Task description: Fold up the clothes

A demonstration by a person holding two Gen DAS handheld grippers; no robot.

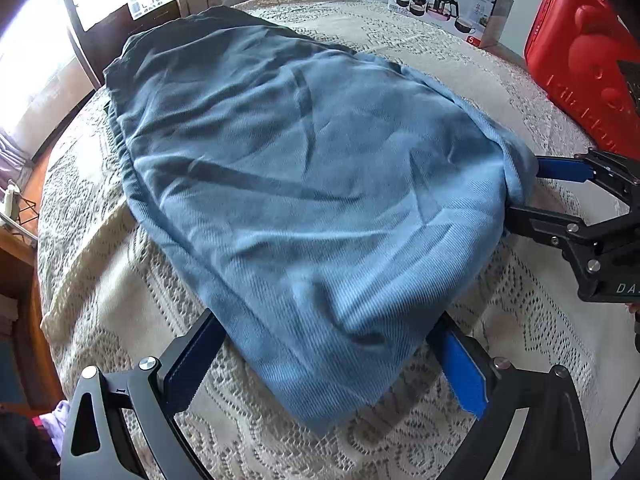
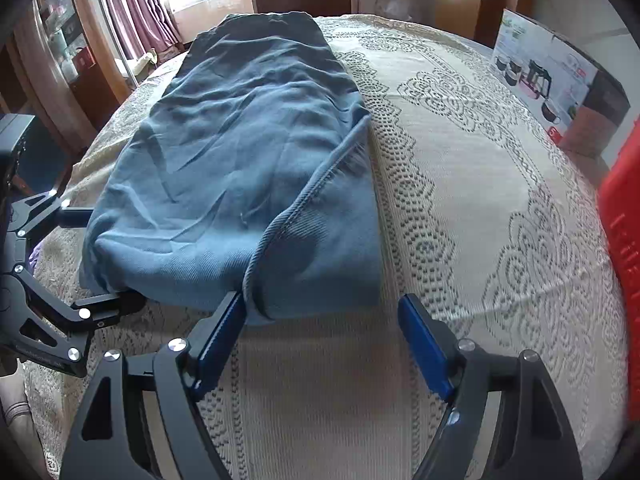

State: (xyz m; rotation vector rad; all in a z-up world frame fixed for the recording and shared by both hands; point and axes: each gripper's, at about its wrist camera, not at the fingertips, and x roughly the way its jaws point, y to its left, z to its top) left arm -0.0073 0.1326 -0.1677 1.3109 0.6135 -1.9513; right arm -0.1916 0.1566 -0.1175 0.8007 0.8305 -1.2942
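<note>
Both my tongs — left gripper (image 1: 320,356) and right gripper (image 2: 320,320) — gape wide at the near hem of the blue garment (image 1: 304,184) on the lace-covered table (image 2: 460,184); closing now could pinch lace too.

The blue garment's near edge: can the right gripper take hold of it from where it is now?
Probably yes. The right gripper is open, with the blue garment's near corner already between its fingers, and only bare lace tablecloth around.
</note>
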